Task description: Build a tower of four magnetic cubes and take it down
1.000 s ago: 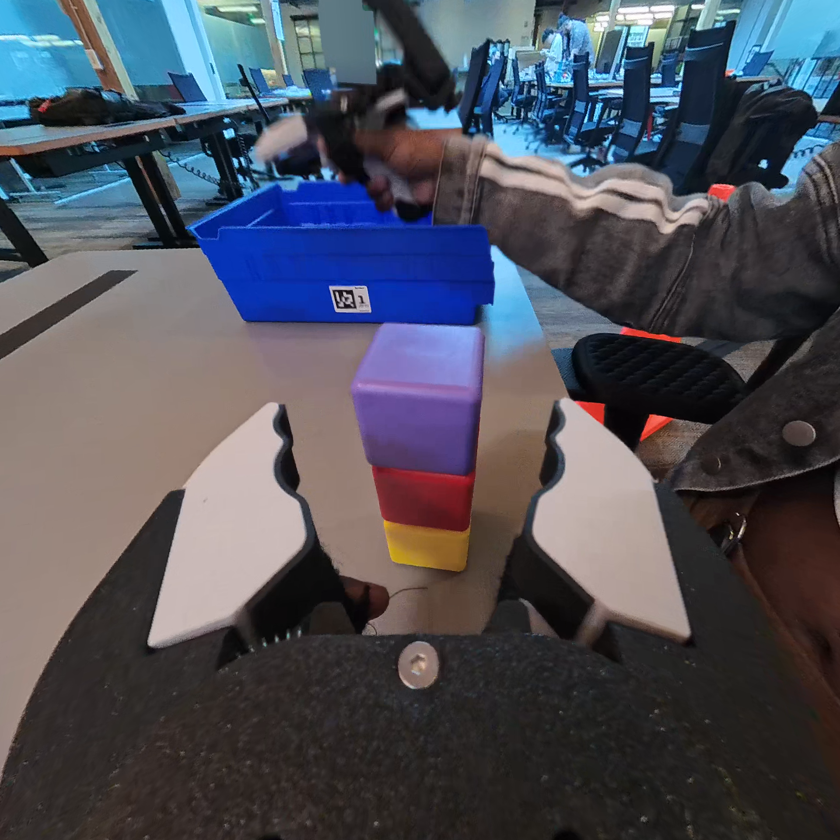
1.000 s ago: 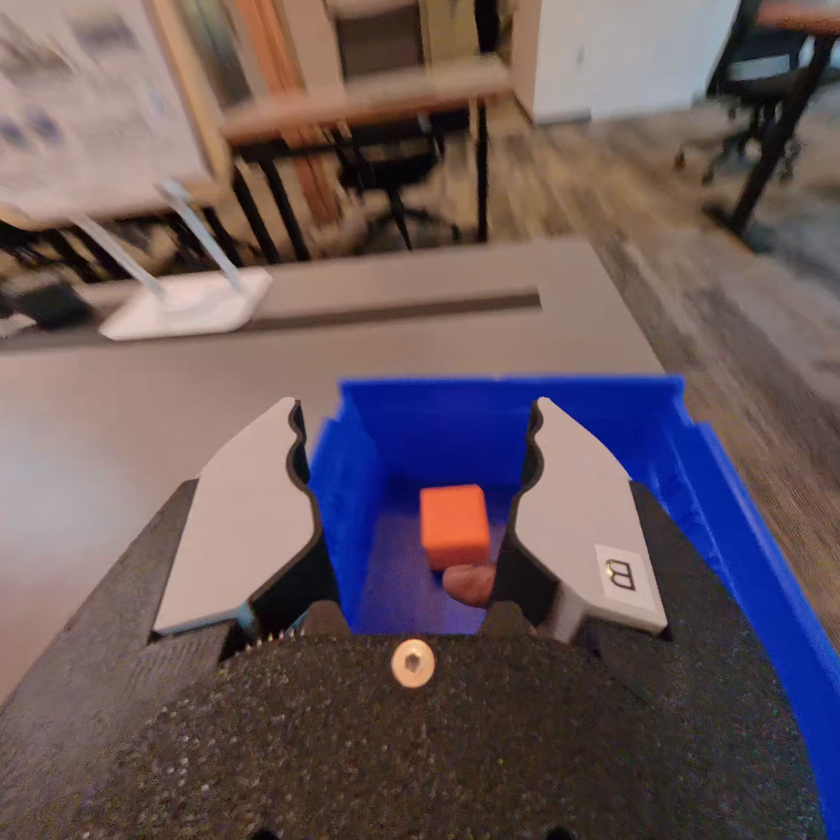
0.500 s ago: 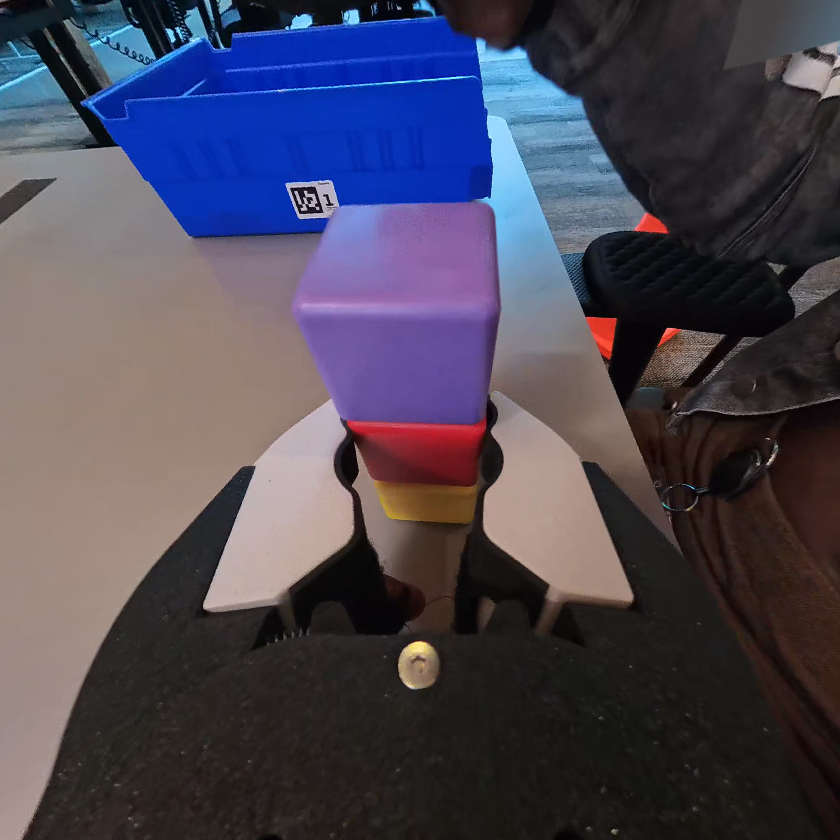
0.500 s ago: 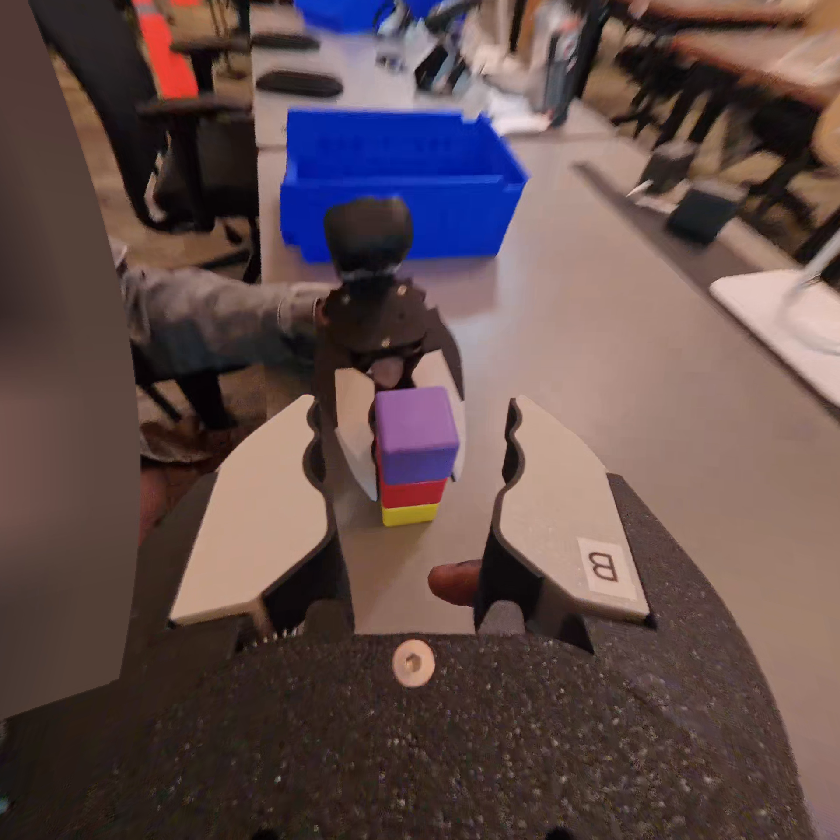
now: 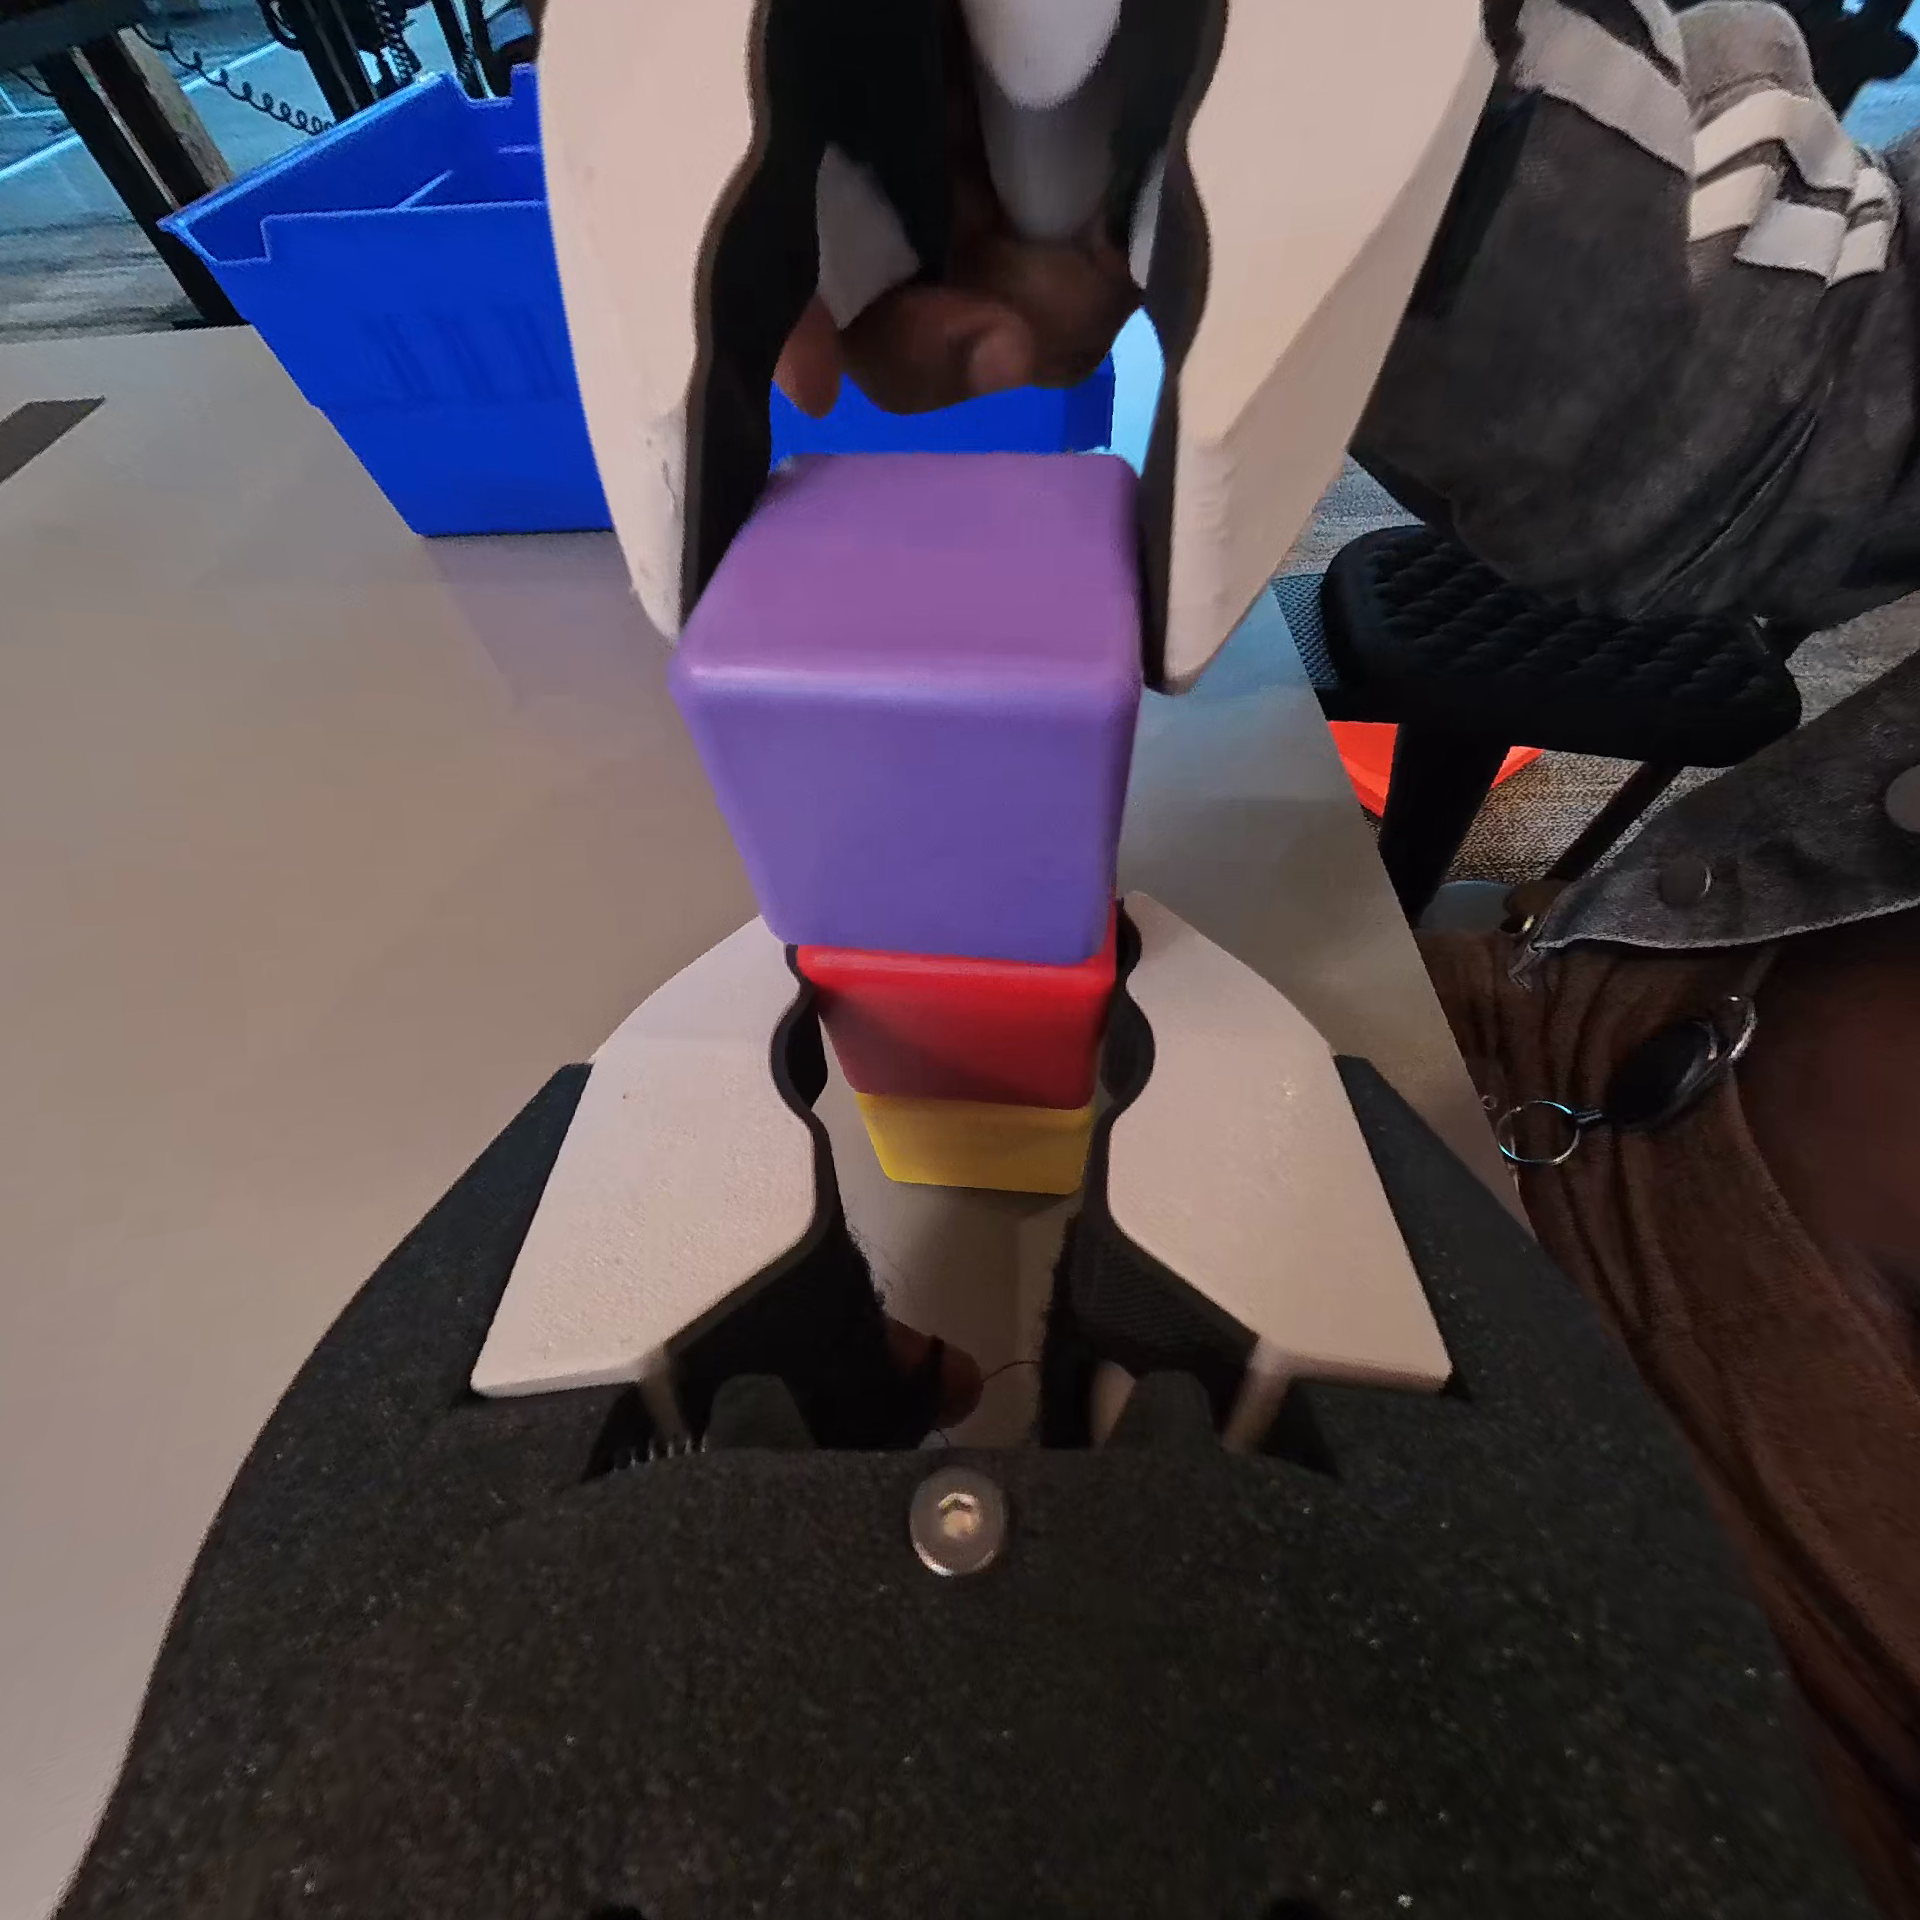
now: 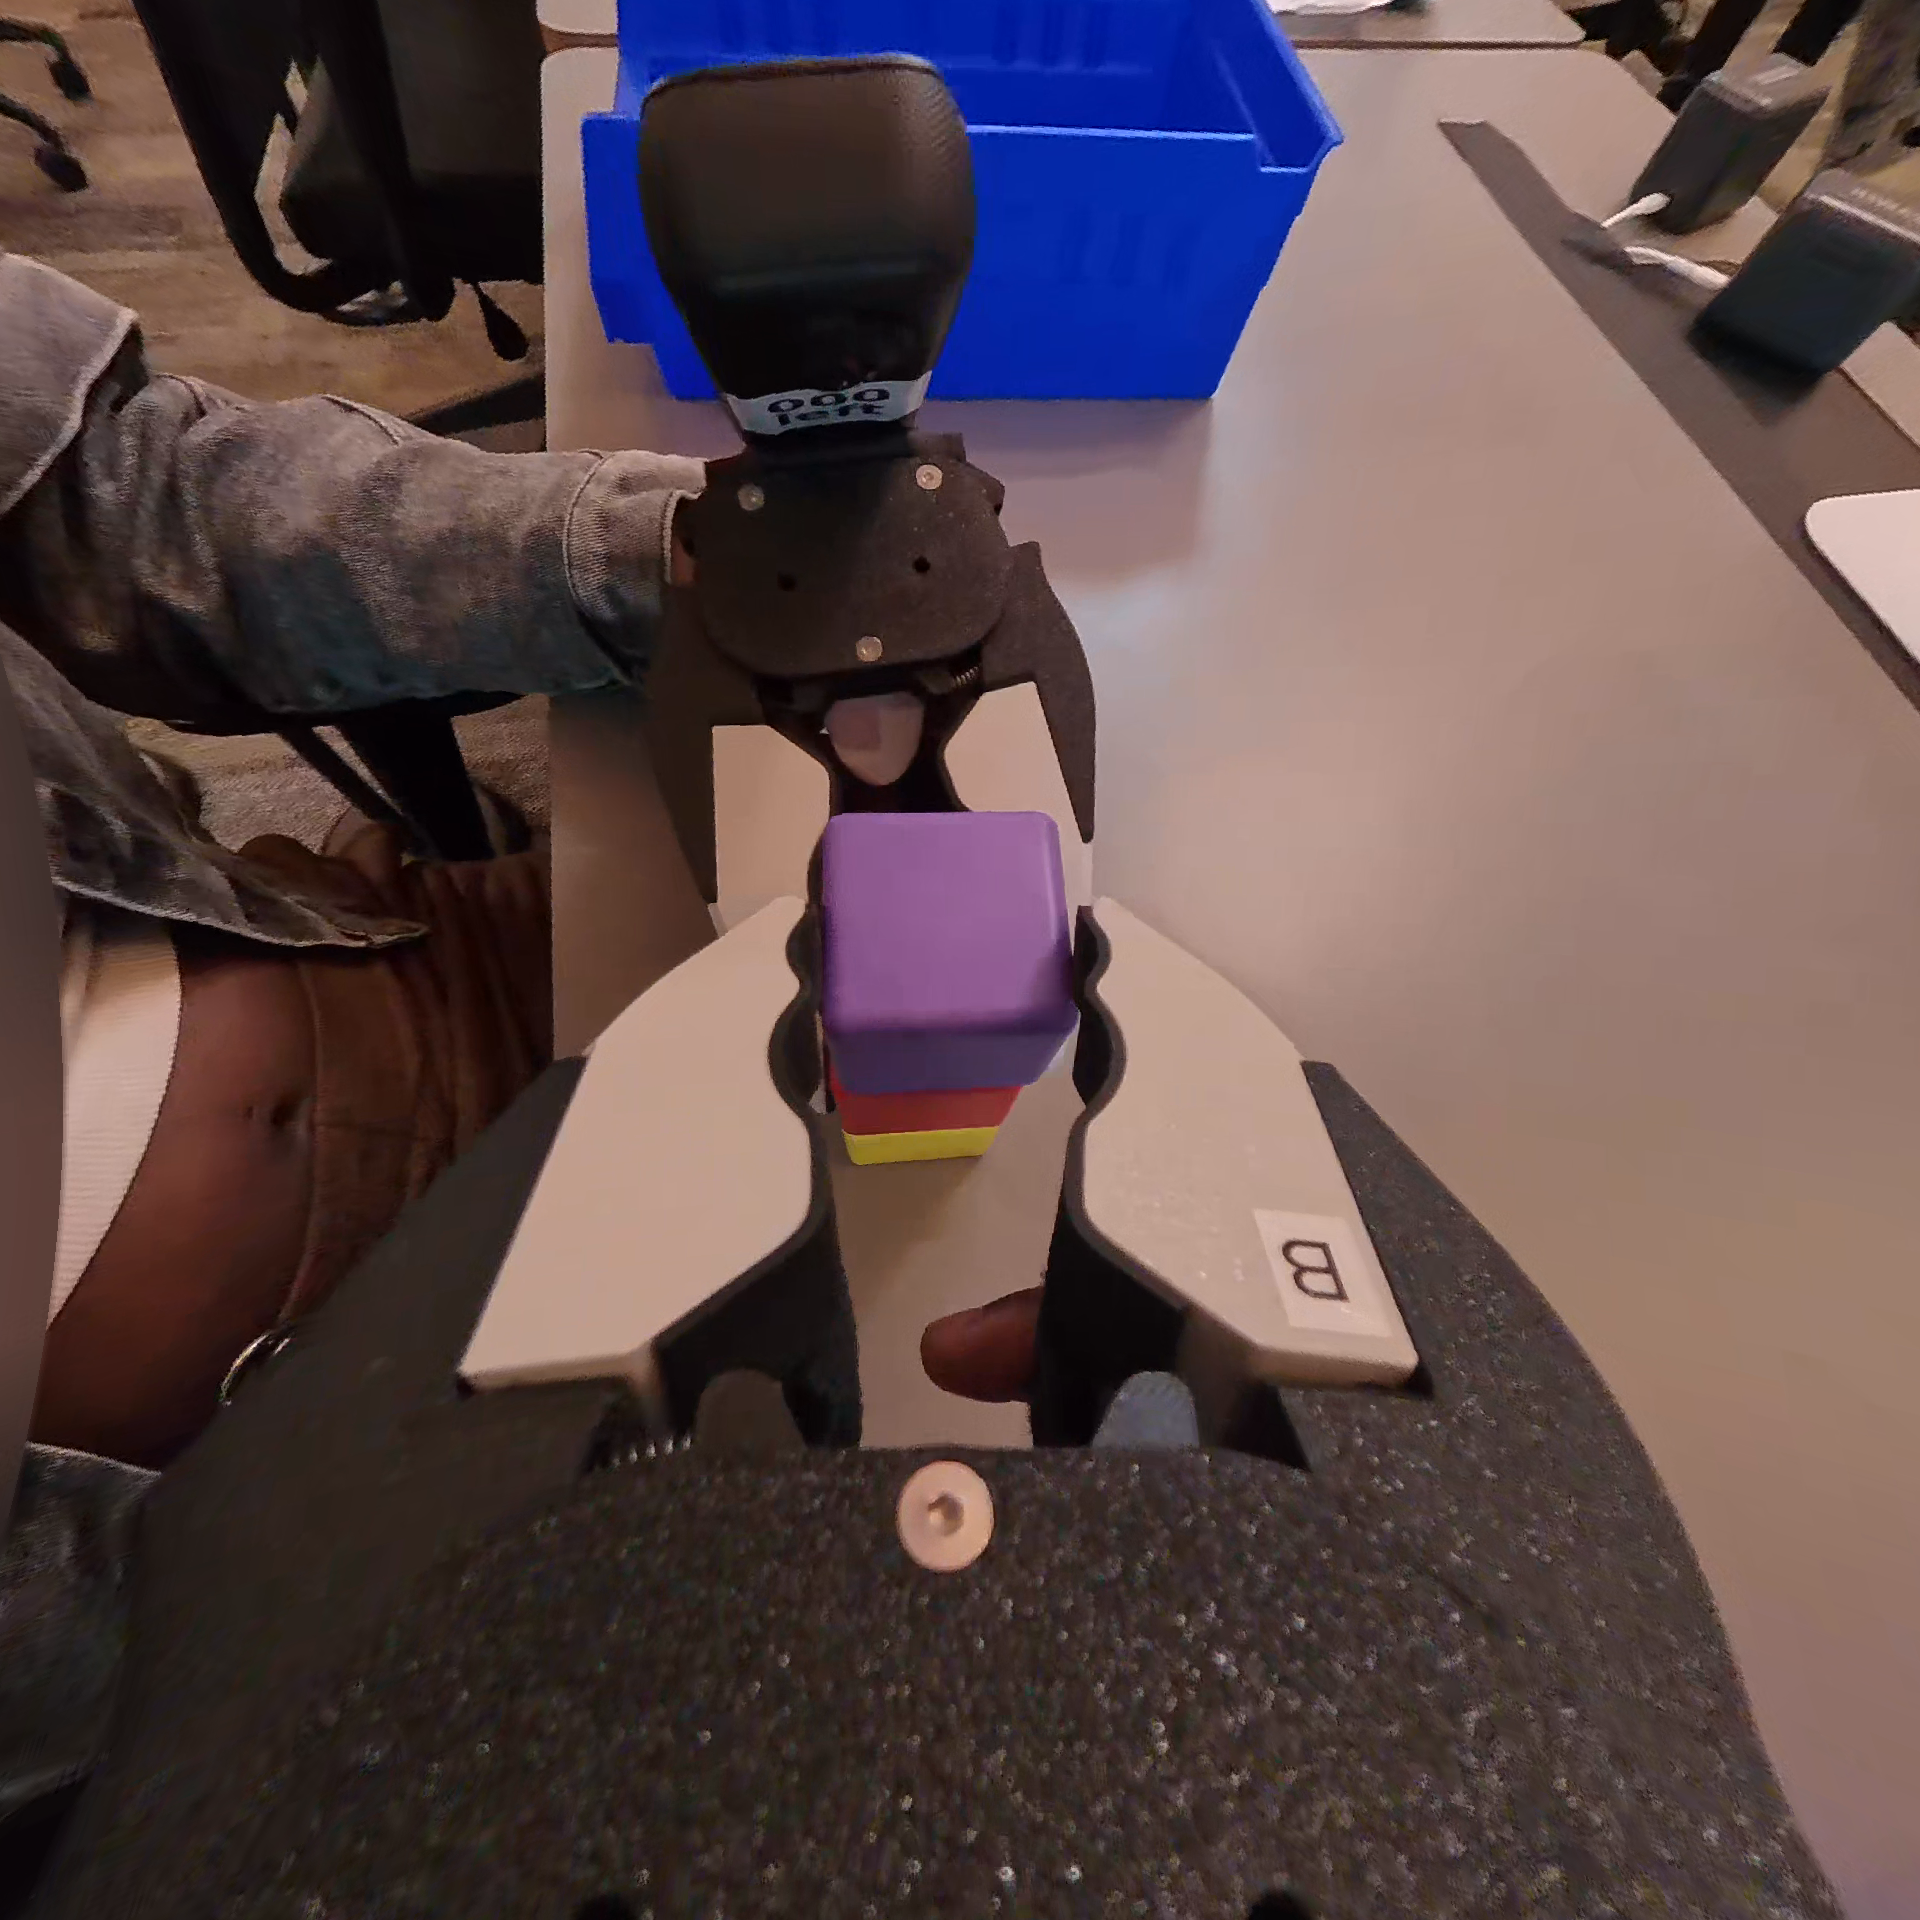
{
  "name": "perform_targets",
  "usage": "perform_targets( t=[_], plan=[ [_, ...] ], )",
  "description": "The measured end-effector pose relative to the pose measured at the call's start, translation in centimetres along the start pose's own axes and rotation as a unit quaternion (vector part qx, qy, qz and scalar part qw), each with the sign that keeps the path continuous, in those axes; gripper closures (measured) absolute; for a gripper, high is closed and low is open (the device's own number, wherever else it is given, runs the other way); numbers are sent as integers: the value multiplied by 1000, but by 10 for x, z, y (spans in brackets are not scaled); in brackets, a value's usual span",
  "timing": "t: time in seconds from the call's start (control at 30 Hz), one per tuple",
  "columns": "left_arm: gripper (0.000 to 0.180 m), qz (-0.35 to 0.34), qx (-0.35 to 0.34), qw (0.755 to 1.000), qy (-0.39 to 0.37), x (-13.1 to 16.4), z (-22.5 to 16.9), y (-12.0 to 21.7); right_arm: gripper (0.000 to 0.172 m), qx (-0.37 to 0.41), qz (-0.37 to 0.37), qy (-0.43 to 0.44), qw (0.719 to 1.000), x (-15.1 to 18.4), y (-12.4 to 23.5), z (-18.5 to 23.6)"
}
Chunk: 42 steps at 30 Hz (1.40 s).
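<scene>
A tower of three cubes stands on the grey table [image 5: 312, 831]: a purple cube [image 5: 914, 707] on top, a red cube [image 5: 956, 1029] in the middle and a yellow cube [image 5: 977, 1143] at the bottom. My left gripper [image 5: 951, 935] is shut on the red cube, with both pads against its sides. My right gripper [image 6: 943, 925] comes from the opposite side and is shut on the purple cube [image 6: 940, 935]. Its white fingers [image 5: 1226, 468] show in the left wrist view, clasping the purple cube's far sides. The left gripper's body [image 6: 842, 582] shows beyond the tower in the right wrist view.
A blue bin [image 6: 1091, 239] stands on the table behind the tower and also shows in the left wrist view [image 5: 416, 343]. The table's edge, a black chair [image 5: 1538, 644] and the person's lap [image 6: 312, 1091] lie to one side. Dark boxes [image 6: 1808, 281] sit at the far right.
The left gripper moved in and closed on the red cube. The right gripper left the blue bin, where an orange cube lay, swung to the tower and closed on the purple cube.
</scene>
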<state>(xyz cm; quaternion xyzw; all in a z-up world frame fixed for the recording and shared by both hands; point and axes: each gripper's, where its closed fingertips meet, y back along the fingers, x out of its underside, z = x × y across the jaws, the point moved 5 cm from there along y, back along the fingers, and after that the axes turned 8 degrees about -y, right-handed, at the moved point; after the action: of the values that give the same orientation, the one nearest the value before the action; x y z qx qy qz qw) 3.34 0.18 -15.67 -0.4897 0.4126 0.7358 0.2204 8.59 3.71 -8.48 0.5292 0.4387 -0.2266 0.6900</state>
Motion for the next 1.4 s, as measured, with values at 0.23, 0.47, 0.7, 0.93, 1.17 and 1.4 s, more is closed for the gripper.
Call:
perform_targets(
  t=[0.23,0.47,0.7,0.93,1.17,1.4],
  plan=[
    [129,2,-1,1000,1,0,0,0,126,115,-166,-24,979,-36,73,-17],
    [129,3,-2,1000,-1,0,0,1,126,407,-235,-115,875,-15,196,-67],
    [129,2,-2,1000,-2,-1,0,0,126,567,-145,-270,765,95,246,-136],
    [129,1,-1,1000,-2,-1,1,1,125,584,-39,-377,717,183,240,-174],
    [129,1,1,1000,-2,-1,0,1,125,588,19,-413,695,217,234,-182],
    [129,0,1,1000,-2,-1,0,1,124,584,53,-434,684,229,233,-181]
  ],
)
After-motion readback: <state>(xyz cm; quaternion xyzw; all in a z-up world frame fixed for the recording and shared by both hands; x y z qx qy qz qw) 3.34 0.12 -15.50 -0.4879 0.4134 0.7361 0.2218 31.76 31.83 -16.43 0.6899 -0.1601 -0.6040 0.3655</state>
